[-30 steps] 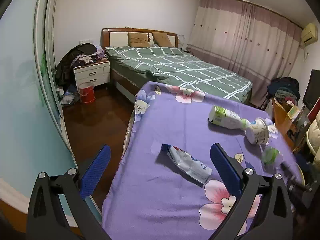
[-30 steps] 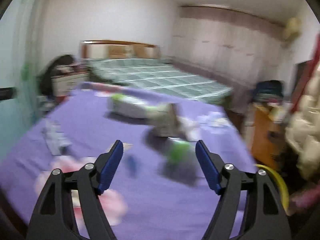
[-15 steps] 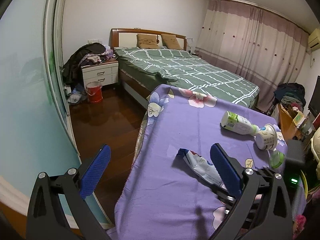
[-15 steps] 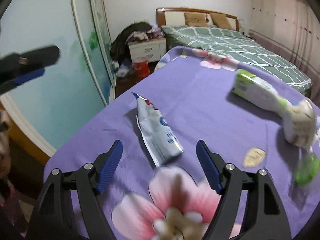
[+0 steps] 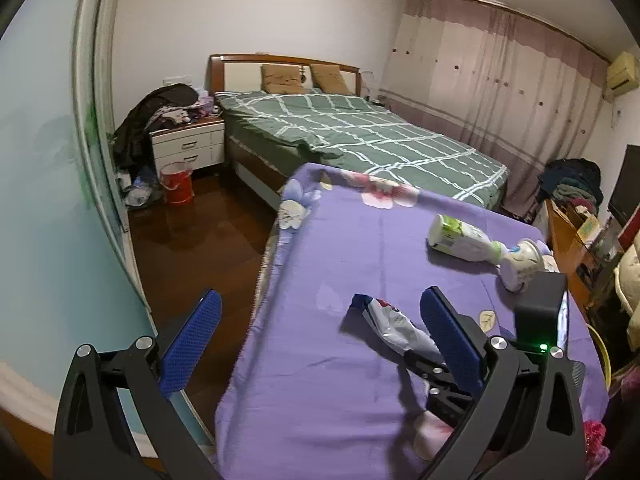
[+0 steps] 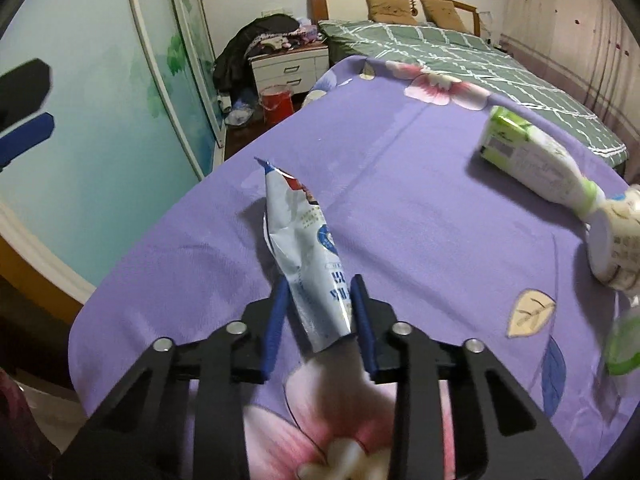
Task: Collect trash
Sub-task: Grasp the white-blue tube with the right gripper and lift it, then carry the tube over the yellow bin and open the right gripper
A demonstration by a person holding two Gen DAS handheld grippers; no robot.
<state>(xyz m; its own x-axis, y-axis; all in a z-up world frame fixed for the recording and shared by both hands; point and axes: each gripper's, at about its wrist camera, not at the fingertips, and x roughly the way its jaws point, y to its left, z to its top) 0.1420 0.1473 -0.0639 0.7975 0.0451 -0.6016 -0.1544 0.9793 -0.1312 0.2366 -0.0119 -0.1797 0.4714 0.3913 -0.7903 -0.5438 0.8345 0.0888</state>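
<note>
A crumpled white and blue snack wrapper (image 6: 308, 248) lies on the purple flowered tablecloth (image 6: 400, 152). My right gripper (image 6: 320, 284) points down at it, jaws closing, and both blue pads press on the wrapper's near end. The left wrist view shows the same wrapper (image 5: 394, 326) with the right gripper (image 5: 436, 364) on it from the right. My left gripper (image 5: 320, 296) hangs open over the table's left edge, holding nothing. A white and green bottle (image 6: 532, 156) lies on its side at the far right, touching a tipped white cup (image 6: 616, 240).
A green lid (image 6: 624, 344) sits near the table's right edge. Beyond the table stand a green checked bed (image 5: 360, 136), a white nightstand (image 5: 188, 148) piled with clothes, and a red bucket (image 5: 176, 182) on the dark wood floor. A sliding door (image 5: 48, 160) lies left.
My right gripper swung left and down from the bottle side to the wrapper, and its jaws narrowed onto the wrapper's near end. The left gripper stayed open and nearly still.
</note>
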